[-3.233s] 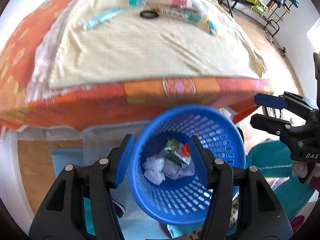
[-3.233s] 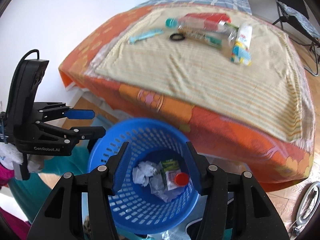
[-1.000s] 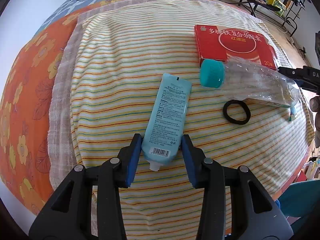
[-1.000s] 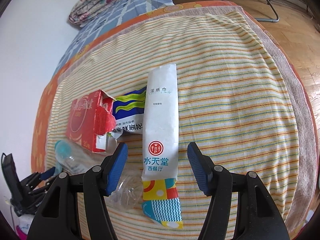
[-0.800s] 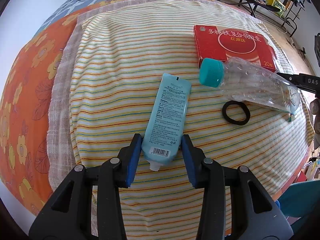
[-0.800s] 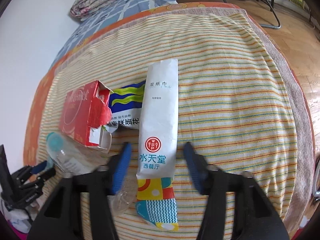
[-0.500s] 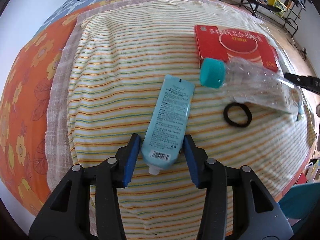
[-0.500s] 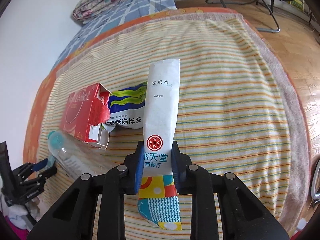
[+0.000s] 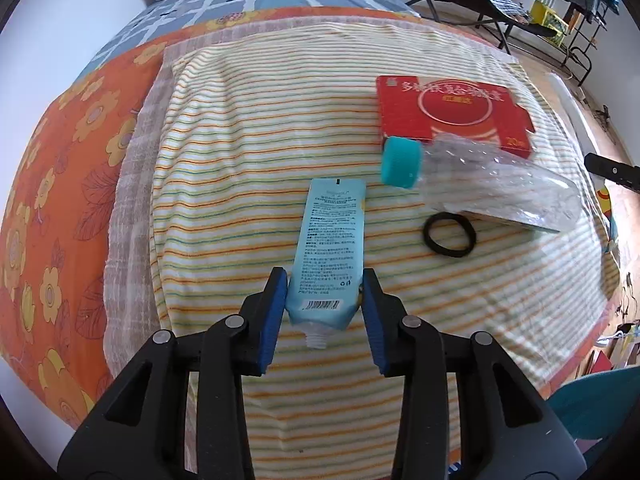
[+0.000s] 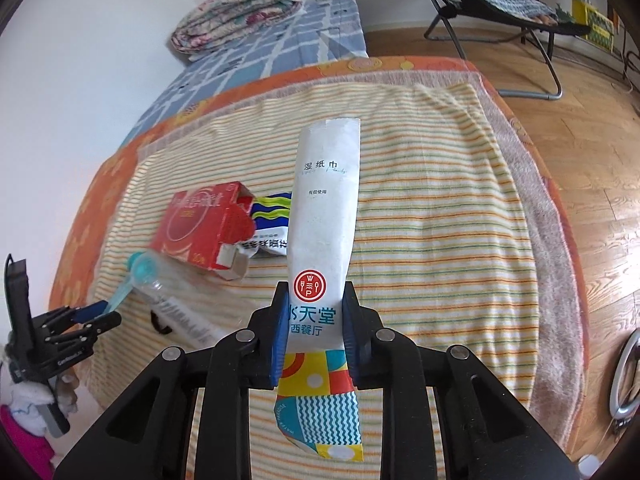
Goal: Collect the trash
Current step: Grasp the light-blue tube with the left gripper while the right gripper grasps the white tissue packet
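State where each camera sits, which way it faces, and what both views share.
Left wrist: on the left gripper, facing forward and down at the bed; its fingers close on a blue tube; the other gripper's tip shows at right.
Right wrist: on the right gripper, facing along the bed toward a chair; shut on a white packet; the other gripper shows at lower left.
Shared: red box, bottle.

Both tools are matte black plastic clamps. The left gripper [image 9: 324,308] has two broad arms studded with round silver screw heads, ending in ribbed blue pads [image 9: 274,320]. The right gripper [image 10: 316,332] is built the same. Seen from beside it, the left one carries small white lettering on its black body, above a white glove and a magenta sleeve.
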Available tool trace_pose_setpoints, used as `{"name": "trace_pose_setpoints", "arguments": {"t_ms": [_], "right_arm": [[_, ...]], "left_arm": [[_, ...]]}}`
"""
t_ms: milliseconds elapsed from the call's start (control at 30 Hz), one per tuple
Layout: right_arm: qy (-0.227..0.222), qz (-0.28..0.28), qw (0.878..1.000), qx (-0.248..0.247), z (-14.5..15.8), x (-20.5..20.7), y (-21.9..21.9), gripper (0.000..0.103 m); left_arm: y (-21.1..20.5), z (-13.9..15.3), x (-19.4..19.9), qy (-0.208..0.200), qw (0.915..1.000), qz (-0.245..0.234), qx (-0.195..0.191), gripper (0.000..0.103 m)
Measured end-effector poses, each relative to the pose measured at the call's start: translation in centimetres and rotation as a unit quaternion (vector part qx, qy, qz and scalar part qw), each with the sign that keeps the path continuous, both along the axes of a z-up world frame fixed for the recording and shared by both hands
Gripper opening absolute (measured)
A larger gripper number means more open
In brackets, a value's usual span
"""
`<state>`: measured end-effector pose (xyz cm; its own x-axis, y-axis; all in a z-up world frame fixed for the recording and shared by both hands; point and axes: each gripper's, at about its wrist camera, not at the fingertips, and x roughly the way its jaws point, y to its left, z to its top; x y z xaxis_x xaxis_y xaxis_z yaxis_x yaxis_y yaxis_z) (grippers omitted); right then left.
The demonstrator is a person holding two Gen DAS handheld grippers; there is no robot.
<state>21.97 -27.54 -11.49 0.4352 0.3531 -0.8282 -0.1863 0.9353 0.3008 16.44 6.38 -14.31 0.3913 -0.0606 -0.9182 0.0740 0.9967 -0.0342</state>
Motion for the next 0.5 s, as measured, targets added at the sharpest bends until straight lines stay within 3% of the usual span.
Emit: {"name": "trace_pose_setpoints", "arguments": {"t_ms": [200,500], "right_arm": [[-0.004,0.011,1.0,-0.002,0.5,-1.3,0.0,0.022],[-0.014,0.033,0.999,-0.011,1.1,-2.6,0.7,0.022]], "left_arm": [[-1.3,-1.8,-0.1,0.04,0.999,-0.018,0.007,0.039],[-1.3,-1.8,2.5,0.034,0.9993,0.011,0.008,0.037]]}}
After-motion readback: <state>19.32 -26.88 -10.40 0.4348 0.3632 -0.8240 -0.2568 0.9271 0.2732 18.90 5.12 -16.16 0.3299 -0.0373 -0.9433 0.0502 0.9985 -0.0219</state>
